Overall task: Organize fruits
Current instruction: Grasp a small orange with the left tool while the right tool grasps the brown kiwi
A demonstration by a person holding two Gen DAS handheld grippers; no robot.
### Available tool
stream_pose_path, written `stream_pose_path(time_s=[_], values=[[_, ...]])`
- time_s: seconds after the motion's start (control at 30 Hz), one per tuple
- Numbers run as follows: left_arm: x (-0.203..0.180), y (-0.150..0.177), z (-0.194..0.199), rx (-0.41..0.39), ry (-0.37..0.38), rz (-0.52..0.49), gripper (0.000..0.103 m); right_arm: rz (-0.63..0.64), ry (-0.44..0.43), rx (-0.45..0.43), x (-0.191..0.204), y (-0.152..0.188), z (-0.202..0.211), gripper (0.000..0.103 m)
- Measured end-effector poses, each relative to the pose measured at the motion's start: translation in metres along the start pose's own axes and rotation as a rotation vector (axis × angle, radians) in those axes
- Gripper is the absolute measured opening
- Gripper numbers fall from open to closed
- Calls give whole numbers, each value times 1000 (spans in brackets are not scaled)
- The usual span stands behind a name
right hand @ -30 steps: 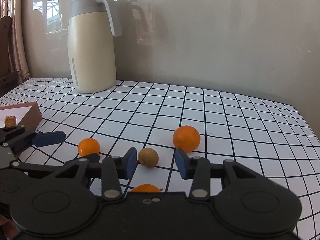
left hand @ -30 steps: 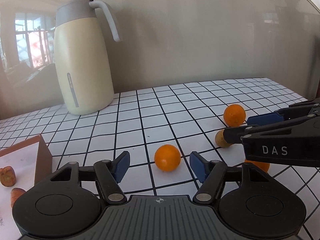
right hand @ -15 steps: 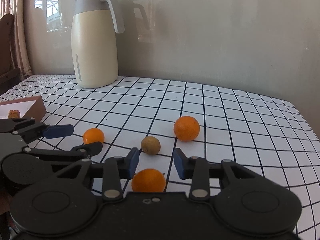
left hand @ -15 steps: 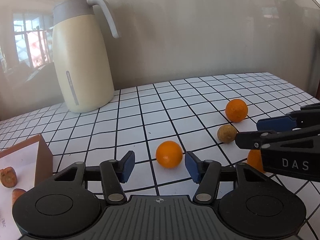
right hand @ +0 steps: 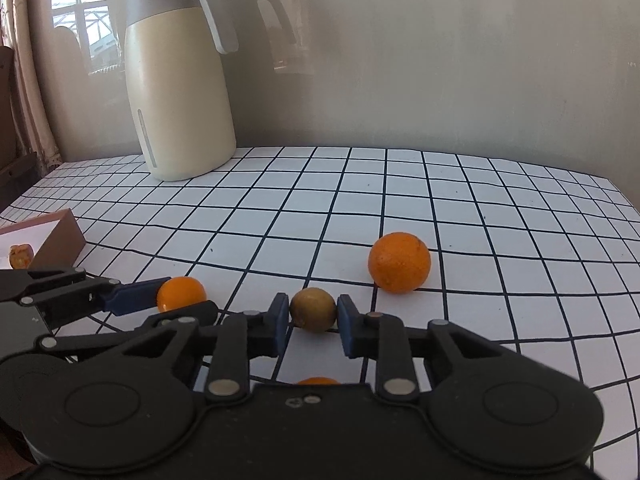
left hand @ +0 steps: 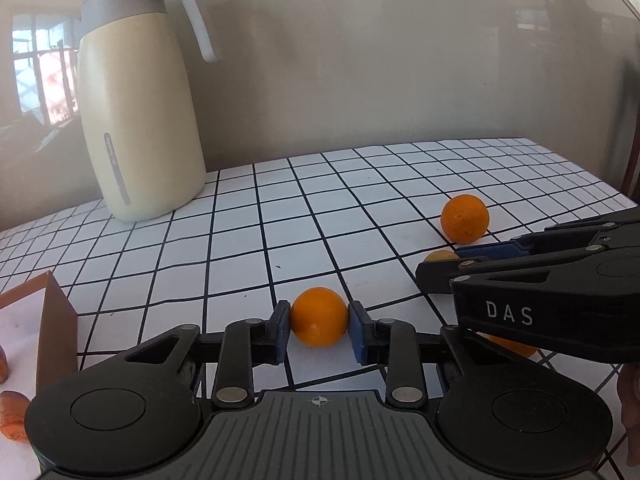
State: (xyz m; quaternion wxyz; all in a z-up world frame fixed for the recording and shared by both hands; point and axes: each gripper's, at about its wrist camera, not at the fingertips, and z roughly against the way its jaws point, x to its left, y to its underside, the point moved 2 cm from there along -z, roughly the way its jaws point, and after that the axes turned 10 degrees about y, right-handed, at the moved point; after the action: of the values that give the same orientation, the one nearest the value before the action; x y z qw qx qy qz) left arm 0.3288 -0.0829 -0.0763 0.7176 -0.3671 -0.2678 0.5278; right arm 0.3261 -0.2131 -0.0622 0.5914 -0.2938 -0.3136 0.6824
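Observation:
A small orange [left hand: 319, 317] rests on the checked tablecloth [left hand: 360, 208]. My left gripper [left hand: 319, 330] is closing on it, and both blue pads press its sides. From the right wrist view this orange [right hand: 181, 293] shows between the left gripper's fingers [right hand: 136, 295]. A small brown-green fruit [right hand: 313, 309] sits between the blue pads of my right gripper [right hand: 313, 318], whose jaws are closing and touch it on both sides. A larger orange [right hand: 399, 263] lies free just right of it. Another orange [right hand: 318, 381] is mostly hidden under the right gripper's body.
A tall cream jug [left hand: 140, 120] with a grey lid stands at the back left by the wall. A brown box [right hand: 60, 232] with a white floor sits at the left edge, with orange pieces [right hand: 21, 255] inside. The two grippers lie close side by side.
Both grippers closed from open. The left pads now clamp the small orange. The right gripper moved forward over the near orange and closed on the brown-green fruit.

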Motion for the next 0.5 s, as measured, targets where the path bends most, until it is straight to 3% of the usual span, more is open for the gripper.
stream_pose_path(time_s=[0.27,0.5], values=[[0,3,10,-33,-8,5,31,-18,-9,-44,-4,-3,13,16],[-7,-1,53,-124,-23,-23,31,-42,-7,-103,-7,-9,45,16]])
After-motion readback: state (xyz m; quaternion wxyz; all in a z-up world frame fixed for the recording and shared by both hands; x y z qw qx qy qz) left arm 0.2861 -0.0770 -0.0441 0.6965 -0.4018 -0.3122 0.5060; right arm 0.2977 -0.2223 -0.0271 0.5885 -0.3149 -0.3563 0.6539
